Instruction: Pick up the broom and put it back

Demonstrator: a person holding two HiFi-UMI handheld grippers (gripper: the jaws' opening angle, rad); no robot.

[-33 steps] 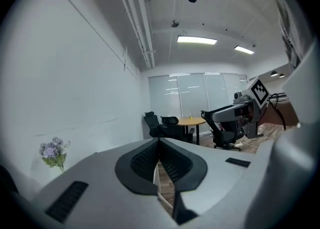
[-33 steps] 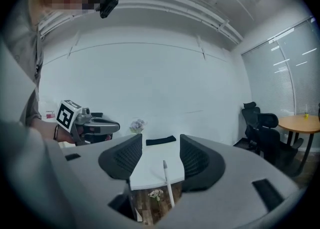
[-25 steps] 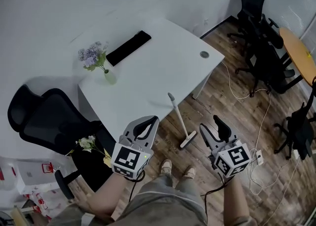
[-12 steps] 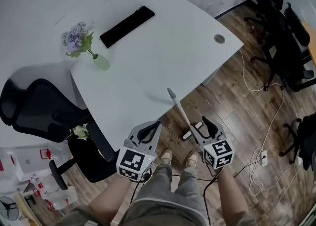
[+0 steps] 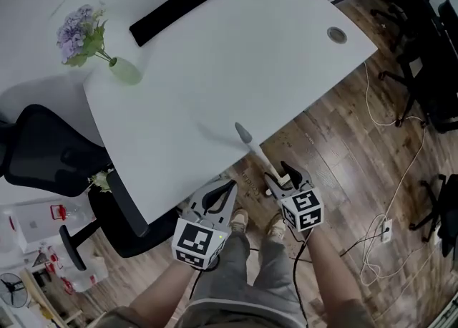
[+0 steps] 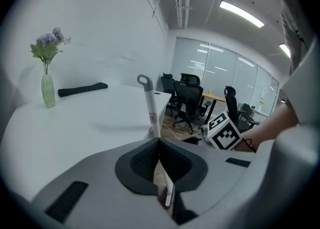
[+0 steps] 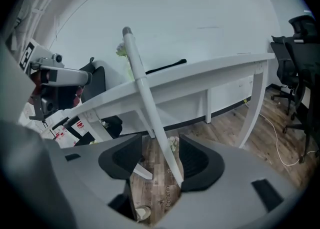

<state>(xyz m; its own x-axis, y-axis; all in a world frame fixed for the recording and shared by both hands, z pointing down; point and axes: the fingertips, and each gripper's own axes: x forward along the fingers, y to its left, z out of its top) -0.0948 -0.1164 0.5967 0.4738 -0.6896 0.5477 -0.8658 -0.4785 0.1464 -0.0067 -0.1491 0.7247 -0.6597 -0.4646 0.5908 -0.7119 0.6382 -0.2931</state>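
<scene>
The broom (image 5: 254, 151) has a white handle that leans with its top against the white table's (image 5: 215, 69) front edge; its head is hidden behind my right gripper. My right gripper (image 5: 285, 174) is open and straddles the lower handle. In the right gripper view the handle (image 7: 145, 93) slants between the two jaws of the gripper (image 7: 161, 149), close to the right pad (image 7: 192, 159). My left gripper (image 5: 222, 190) is shut and empty, low and left of the broom. In the left gripper view, the handle (image 6: 149, 103) stands beyond that gripper's (image 6: 159, 145) closed tips.
A vase of flowers (image 5: 82, 33) and a long black pad (image 5: 175, 10) lie on the table. A black office chair (image 5: 50, 155) stands at the left, more chairs (image 5: 429, 69) at the right. White cables (image 5: 386, 226) trail over the wooden floor. The person's feet (image 5: 240, 220) are below the grippers.
The person has stepped closer to the table. My right gripper moved forward and left until its open jaws came around the broom handle. The left gripper stayed shut and low.
</scene>
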